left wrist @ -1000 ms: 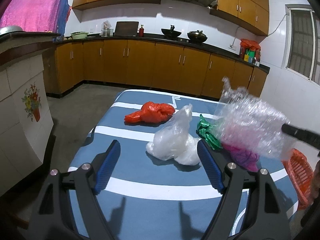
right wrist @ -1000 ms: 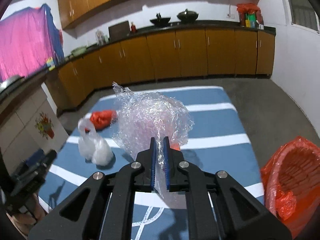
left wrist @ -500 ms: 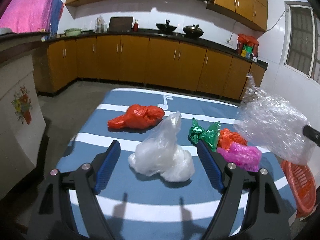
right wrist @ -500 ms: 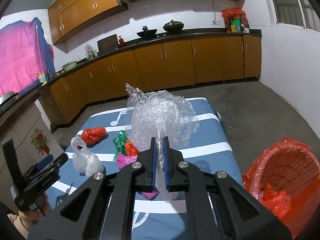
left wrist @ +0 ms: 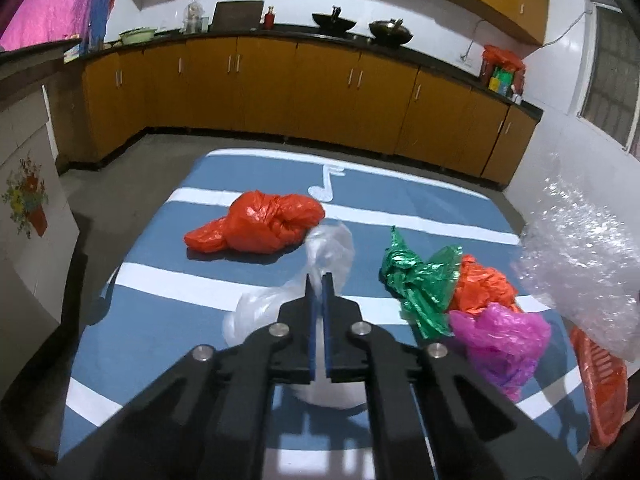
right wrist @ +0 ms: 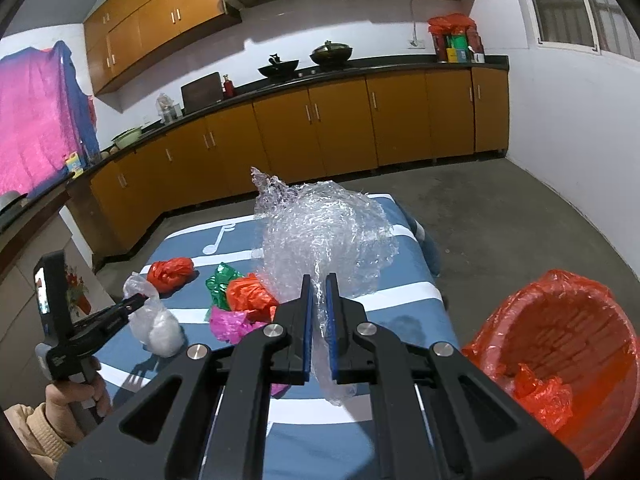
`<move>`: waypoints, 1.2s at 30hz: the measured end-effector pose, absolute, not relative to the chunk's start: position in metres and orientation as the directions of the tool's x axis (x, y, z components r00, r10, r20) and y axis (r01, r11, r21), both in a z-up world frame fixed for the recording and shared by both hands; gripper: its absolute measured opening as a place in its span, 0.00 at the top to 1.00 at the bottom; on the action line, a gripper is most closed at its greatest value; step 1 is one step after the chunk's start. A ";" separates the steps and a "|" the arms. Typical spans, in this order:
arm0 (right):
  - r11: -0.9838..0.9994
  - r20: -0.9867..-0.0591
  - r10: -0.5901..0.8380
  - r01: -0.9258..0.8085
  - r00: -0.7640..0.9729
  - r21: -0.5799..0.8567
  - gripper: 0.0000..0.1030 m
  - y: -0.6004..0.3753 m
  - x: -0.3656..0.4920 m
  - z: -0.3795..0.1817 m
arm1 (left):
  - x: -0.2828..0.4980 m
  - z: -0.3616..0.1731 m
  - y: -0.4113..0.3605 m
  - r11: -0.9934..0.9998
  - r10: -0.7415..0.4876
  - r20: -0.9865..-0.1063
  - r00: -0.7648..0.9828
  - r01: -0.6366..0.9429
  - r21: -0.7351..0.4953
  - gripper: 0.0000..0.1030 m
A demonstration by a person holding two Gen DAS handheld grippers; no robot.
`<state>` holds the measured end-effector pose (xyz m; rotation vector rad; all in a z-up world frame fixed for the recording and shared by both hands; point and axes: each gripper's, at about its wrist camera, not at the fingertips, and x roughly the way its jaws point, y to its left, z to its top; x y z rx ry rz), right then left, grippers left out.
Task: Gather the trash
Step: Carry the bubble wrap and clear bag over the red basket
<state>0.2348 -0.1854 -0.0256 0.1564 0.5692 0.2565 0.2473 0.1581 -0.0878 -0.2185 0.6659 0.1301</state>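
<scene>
My left gripper [left wrist: 319, 279] is shut on the top of a clear white plastic bag [left wrist: 256, 312], which rests on the blue striped table [left wrist: 160, 320]. From the right wrist view, that left gripper [right wrist: 140, 300] pinches the bag [right wrist: 160, 328] at the table's left side. My right gripper [right wrist: 319, 280] is shut on a wad of bubble wrap [right wrist: 328, 232], held above the table's right part. On the cloth lie a red bag [left wrist: 260, 224], a green wrapper [left wrist: 416, 280], an orange bag [left wrist: 484, 284] and a magenta bag [left wrist: 500, 336].
A basket with a red liner [right wrist: 560, 340] stands on the floor right of the table, with red plastic inside. Wooden cabinets [right wrist: 320, 120] line the far wall. A low tiled wall [left wrist: 28, 208] is at the left. A person's hand [right wrist: 72, 396] grips the left handle.
My left gripper moved forward to the white bag and went from wide open to shut on its top. The bubble wrap in my right gripper drifted right, off the pile.
</scene>
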 end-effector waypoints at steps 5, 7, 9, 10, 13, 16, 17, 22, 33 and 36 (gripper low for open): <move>0.957 -0.503 0.276 -0.186 0.819 0.222 0.93 -0.191 0.232 -0.022 | 0.232 -0.069 0.151 0.972 0.006 -0.589 0.808 -0.142 -0.185 0.97; 0.958 -0.498 0.272 -0.182 0.823 0.223 0.93 -0.193 0.228 -0.020 | 0.226 -0.060 0.146 0.972 -0.014 -0.575 0.818 -0.122 -0.198 0.97; 0.959 -0.493 0.266 -0.175 0.829 0.223 0.93 -0.197 0.225 -0.018 | 0.221 -0.051 0.138 0.973 -0.039 -0.562 0.826 -0.098 -0.211 0.97; 0.960 -0.490 0.259 -0.168 0.832 0.223 0.93 -0.200 0.223 -0.016 | 0.218 -0.045 0.133 0.973 -0.058 -0.553 0.831 -0.077 -0.218 0.97; 0.964 -0.482 0.240 -0.147 0.842 0.224 0.93 -0.210 0.215 -0.014 | 0.210 -0.032 0.116 0.974 -0.103 -0.531 0.841 -0.024 -0.227 0.97; 0.967 -0.475 0.219 -0.123 0.852 0.225 0.93 -0.224 0.209 -0.011 | 0.204 -0.020 0.094 0.971 -0.155 -0.511 0.845 0.035 -0.237 0.97; 0.968 -0.472 0.206 -0.109 0.857 0.225 0.93 -0.230 0.205 -0.009 | 0.203 -0.016 0.087 0.968 -0.177 -0.505 0.845 0.057 -0.243 0.97; 0.972 -0.461 0.153 -0.048 0.874 0.230 0.93 -0.259 0.193 -0.005 | 0.196 -0.003 0.049 0.953 -0.268 -0.481 0.835 0.158 -0.258 0.97; 0.971 -0.461 0.011 0.101 0.887 0.218 0.93 -0.317 0.163 -0.009 | 0.193 0.002 -0.037 0.900 -0.433 -0.467 0.771 0.336 -0.278 0.97; 0.965 -0.468 -0.029 0.146 0.883 0.216 0.93 -0.332 0.156 -0.013 | 0.193 0.000 -0.063 0.880 -0.475 -0.469 0.745 0.382 -0.284 0.97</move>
